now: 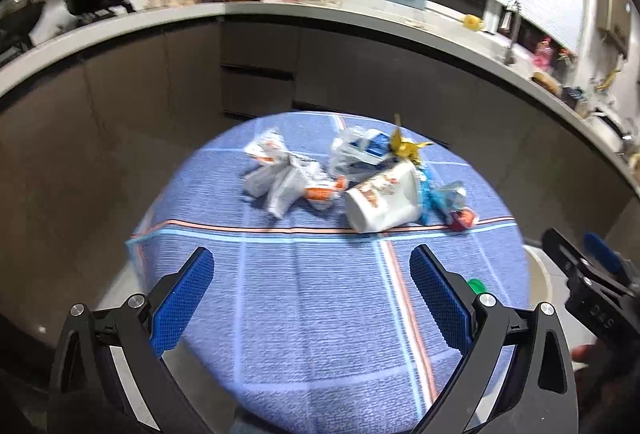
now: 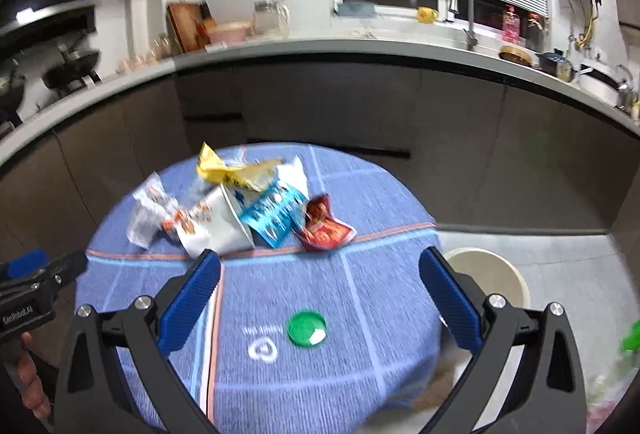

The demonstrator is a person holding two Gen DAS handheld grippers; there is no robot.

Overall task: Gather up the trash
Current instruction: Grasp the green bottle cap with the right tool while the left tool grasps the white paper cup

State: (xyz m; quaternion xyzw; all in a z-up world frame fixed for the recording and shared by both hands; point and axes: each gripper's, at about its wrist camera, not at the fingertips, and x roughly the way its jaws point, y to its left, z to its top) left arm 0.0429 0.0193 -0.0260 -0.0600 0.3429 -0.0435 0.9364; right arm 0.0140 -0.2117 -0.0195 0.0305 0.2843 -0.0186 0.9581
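Hovering wide open and empty, the left gripper and right gripper face the wrappers heaped at the table's far side. Grabbing there could drag neighbours off the edge. A green cap lies nearer; the bin stands beside the table.

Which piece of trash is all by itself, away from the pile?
The green lid. It lies flat on the cloth, alone, nearest the right gripper, while the wrappers and the cup are bunched together farther back.
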